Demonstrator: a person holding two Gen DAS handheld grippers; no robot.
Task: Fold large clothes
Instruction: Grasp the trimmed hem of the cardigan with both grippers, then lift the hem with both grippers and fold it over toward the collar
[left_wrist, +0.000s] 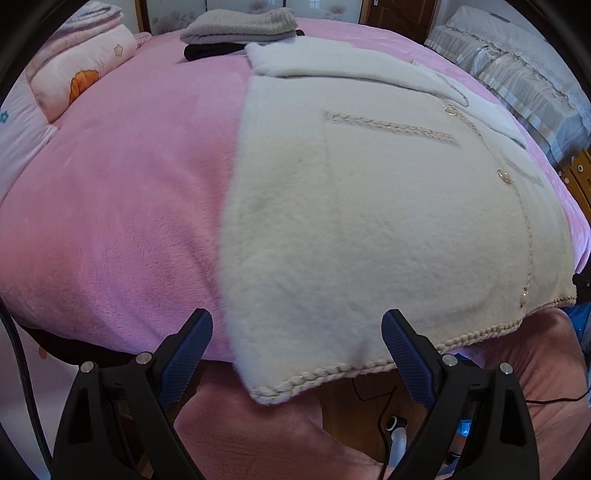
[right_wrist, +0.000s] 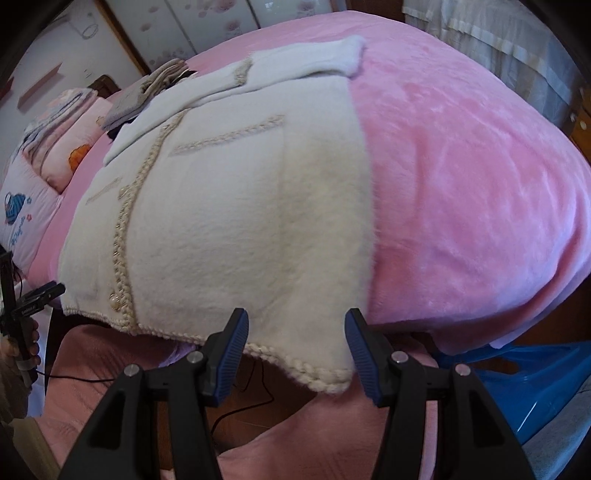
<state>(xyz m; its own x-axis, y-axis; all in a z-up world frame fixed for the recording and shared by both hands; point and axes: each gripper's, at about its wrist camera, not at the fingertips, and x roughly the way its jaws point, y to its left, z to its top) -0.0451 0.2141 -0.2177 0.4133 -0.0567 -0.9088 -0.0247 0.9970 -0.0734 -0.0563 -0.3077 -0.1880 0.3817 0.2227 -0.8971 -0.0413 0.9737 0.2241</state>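
Note:
A cream fleece coat (left_wrist: 351, 206) with braided trim and pearl buttons lies flat on a pink bed (left_wrist: 110, 184), its sleeves folded across the chest and its hem hanging over the near edge. My left gripper (left_wrist: 297, 332) is open, its blue pads astride the hem's left corner. In the right wrist view the coat (right_wrist: 229, 206) fills the left half of the bed (right_wrist: 461, 166). My right gripper (right_wrist: 295, 334) is open, its pads either side of the hem's right corner. The left gripper (right_wrist: 40, 295) shows at the far left.
A folded grey knit (left_wrist: 240, 24) on a black garment (left_wrist: 210, 50) lies at the bed's far end. Pink pillows (left_wrist: 81, 66) are stacked at the far left. A lace-covered piece of furniture (left_wrist: 517, 74) stands to the right. A blue plastic bag (right_wrist: 517, 384) and cables lie on the floor.

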